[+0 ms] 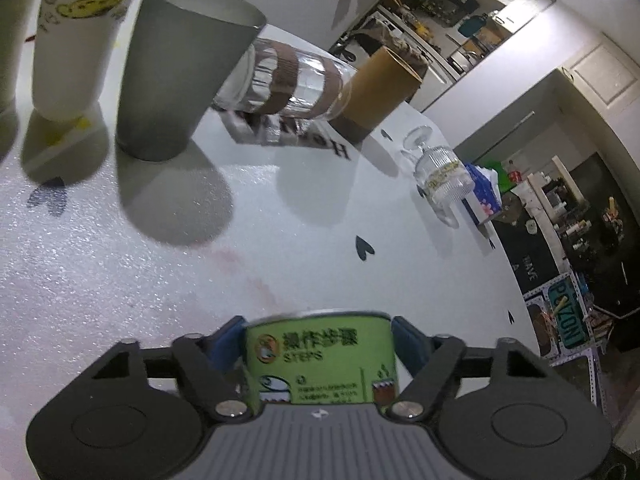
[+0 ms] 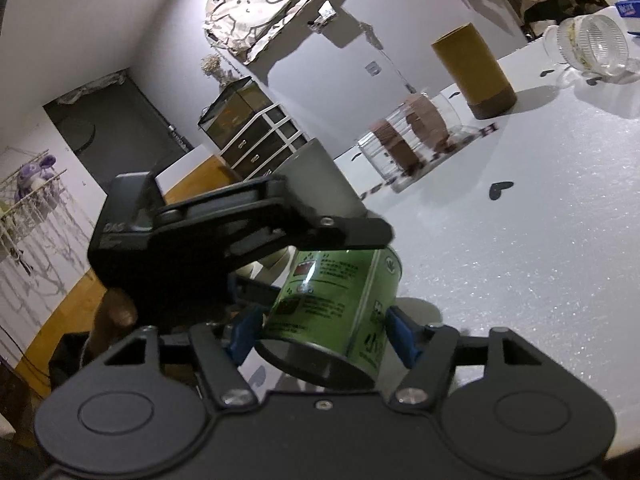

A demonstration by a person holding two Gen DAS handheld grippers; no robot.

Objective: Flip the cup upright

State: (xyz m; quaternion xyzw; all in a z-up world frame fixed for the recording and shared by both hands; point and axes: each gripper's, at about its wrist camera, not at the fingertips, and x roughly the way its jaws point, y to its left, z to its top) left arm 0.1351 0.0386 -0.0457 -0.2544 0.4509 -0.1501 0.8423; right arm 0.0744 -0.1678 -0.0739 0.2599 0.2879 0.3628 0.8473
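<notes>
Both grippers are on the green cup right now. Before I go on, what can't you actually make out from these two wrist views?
- Green cup, left wrist view: lower part hidden behind the gripper body.
- Green cup's closed end, right wrist view: covered by the left gripper.
- Striped glass, left wrist view: one end hidden behind the grey cup.
- Cup at the left edge, left wrist view: cut off by the frame.

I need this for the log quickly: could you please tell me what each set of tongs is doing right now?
Left tongs: closed on the green cup.
Right tongs: closed on the same green cup.
</notes>
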